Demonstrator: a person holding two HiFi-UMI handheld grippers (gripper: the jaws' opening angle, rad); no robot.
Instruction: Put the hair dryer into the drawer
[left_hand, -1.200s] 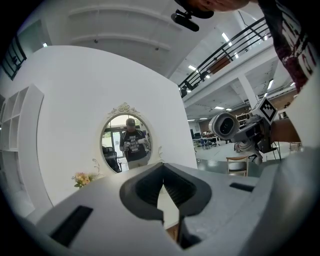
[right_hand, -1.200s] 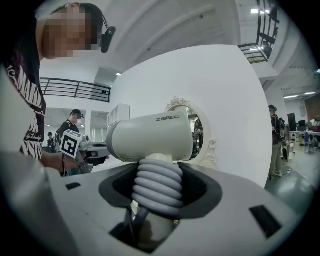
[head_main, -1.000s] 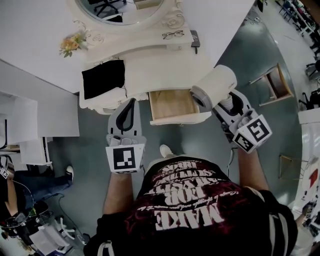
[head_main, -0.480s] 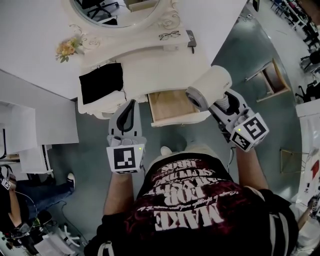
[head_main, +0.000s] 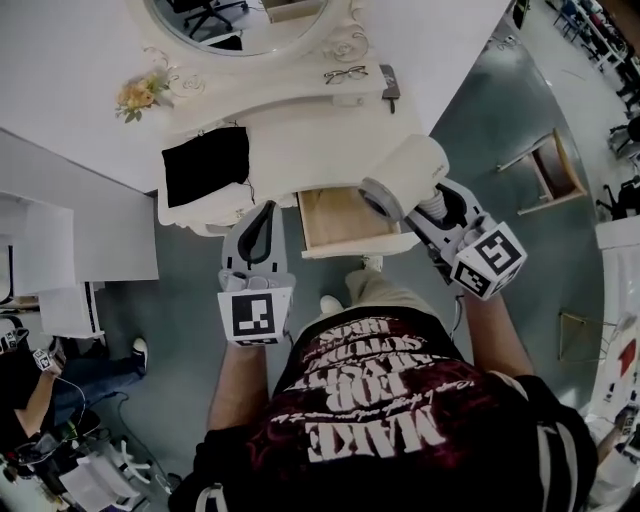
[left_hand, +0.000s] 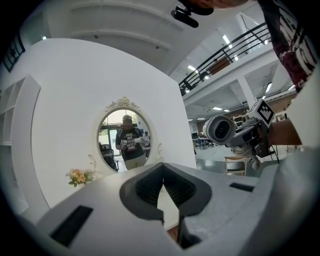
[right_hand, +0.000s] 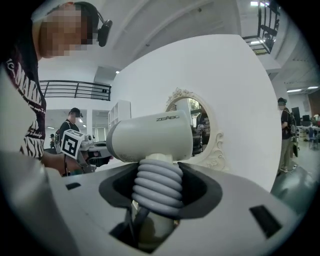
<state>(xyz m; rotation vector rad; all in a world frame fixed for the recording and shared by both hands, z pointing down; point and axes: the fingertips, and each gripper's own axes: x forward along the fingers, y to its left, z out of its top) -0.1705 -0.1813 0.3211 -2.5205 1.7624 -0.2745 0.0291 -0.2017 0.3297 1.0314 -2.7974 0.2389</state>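
My right gripper (head_main: 426, 205) is shut on the ribbed grey handle of a white hair dryer (head_main: 404, 176), which hangs over the right end of the open wooden drawer (head_main: 335, 215) of the white dressing table. In the right gripper view the hair dryer (right_hand: 150, 137) stands upright between the jaws of the right gripper (right_hand: 159, 186), barrel pointing left. My left gripper (head_main: 261, 217) hovers just left of the drawer, shut and holding nothing. In the left gripper view the left gripper (left_hand: 163, 189) has its jaws together, and the hair dryer (left_hand: 220, 129) shows at the right.
The white dressing table (head_main: 300, 130) carries a black cloth (head_main: 205, 160), glasses (head_main: 345, 72), a small dark object (head_main: 390, 80), flowers (head_main: 140, 92) and an oval mirror (head_main: 240, 20). A wooden stool (head_main: 550, 168) stands on the floor to the right. A white cabinet (head_main: 90, 230) is at left.
The right gripper has carried the hair dryer a little leftward, over the drawer's right end. The left gripper has stayed where it was.
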